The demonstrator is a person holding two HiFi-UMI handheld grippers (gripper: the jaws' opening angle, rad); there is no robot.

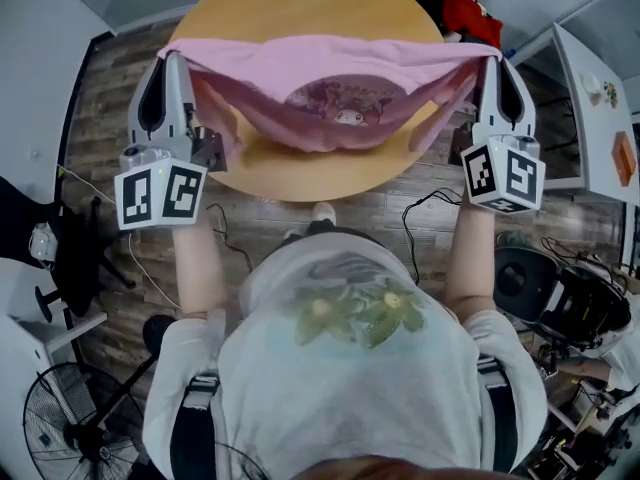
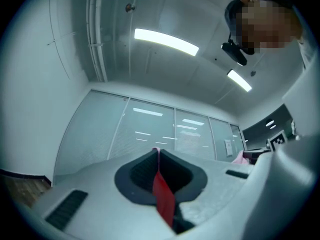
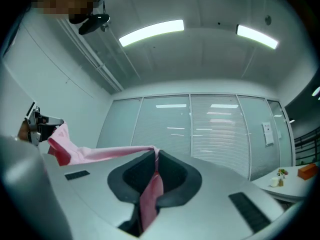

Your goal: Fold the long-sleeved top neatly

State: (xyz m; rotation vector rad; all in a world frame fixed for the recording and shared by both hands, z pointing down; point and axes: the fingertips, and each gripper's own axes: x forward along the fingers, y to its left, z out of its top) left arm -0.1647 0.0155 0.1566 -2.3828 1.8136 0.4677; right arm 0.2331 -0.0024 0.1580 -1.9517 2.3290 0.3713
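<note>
A pink long-sleeved top (image 1: 330, 78) with a cartoon print hangs stretched between both grippers, above the round wooden table (image 1: 300, 168). My left gripper (image 1: 172, 58) is shut on the top's left edge. Pink cloth (image 2: 162, 196) sits pinched between its closed jaws in the left gripper view. My right gripper (image 1: 492, 60) is shut on the right edge. From its jaws the cloth (image 3: 150, 194) runs in a taut band (image 3: 100, 154) leftward to the other gripper (image 3: 37, 124). The top's lower part sags toward the table.
A red item (image 1: 470, 13) lies beyond the table at the back right. A white desk (image 1: 600, 108) stands at the right, a fan (image 1: 60, 418) and a chair at the left. Cables trail across the wooden floor (image 1: 410, 218) near the person's feet.
</note>
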